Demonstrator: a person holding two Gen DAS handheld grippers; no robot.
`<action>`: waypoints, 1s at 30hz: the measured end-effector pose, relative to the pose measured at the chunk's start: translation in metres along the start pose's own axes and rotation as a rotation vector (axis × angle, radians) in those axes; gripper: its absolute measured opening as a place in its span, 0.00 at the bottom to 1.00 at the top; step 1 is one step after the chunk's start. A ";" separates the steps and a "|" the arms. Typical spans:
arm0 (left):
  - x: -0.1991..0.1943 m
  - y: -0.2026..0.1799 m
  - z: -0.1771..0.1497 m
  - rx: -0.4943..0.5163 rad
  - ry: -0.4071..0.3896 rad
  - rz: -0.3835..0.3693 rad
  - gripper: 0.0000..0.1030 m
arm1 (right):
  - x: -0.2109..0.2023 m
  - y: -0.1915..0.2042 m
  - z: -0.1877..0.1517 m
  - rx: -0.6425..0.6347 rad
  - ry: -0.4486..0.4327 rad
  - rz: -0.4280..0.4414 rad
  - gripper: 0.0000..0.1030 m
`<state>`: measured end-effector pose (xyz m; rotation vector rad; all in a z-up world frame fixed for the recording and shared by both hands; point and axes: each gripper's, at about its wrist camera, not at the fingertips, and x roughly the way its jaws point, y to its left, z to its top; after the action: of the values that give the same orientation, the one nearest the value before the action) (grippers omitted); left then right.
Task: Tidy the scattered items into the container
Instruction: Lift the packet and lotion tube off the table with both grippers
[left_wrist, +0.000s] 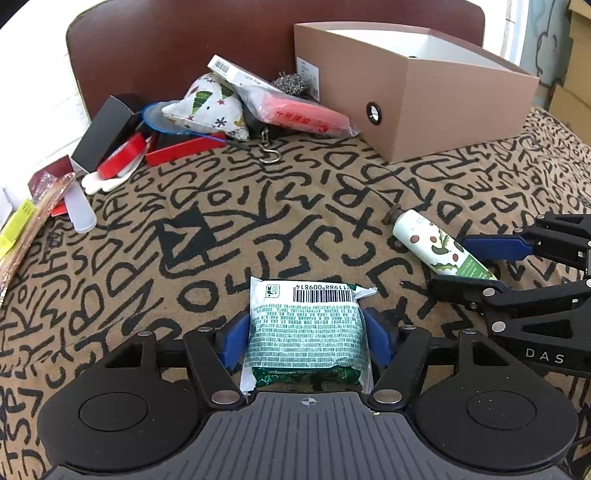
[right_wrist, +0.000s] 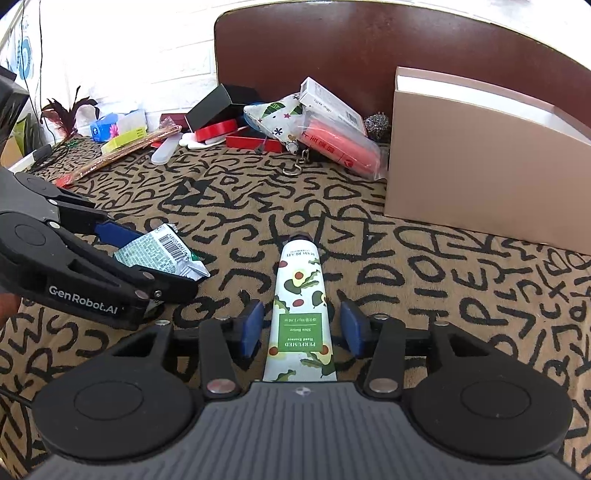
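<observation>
The green-printed packet (left_wrist: 308, 328) is lying on the patterned cloth (left_wrist: 258, 206) between the left gripper (left_wrist: 308, 341) pads, which are touching its sides. The hand-cream tube (right_wrist: 301, 314) is lying untouched between the right gripper (right_wrist: 303, 326) pads, gaps showing on both sides.

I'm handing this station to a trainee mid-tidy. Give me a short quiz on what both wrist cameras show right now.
1. True or false: the tube lies between the right gripper's jaws, with a gap on each side.
2. What lies between the left gripper's jaws? A) packet B) red tape C) hook
3. In the left wrist view, on which side of the pile does the box stand?

Key: 1 true; 2 A; 3 right.
</observation>
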<state>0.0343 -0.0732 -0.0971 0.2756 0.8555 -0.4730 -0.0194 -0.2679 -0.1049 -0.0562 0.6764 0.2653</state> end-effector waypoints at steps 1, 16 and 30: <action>0.000 -0.001 0.001 0.006 0.000 0.000 0.62 | 0.000 0.000 0.000 -0.005 0.000 0.000 0.47; 0.003 -0.020 0.006 0.027 0.003 0.026 0.54 | 0.001 0.000 0.004 -0.033 0.011 0.041 0.35; -0.015 -0.049 0.057 0.009 -0.068 -0.091 0.54 | -0.044 -0.051 0.019 0.074 -0.097 0.035 0.00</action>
<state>0.0389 -0.1344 -0.0521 0.2280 0.8020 -0.5681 -0.0275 -0.3242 -0.0637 0.0392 0.5907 0.2750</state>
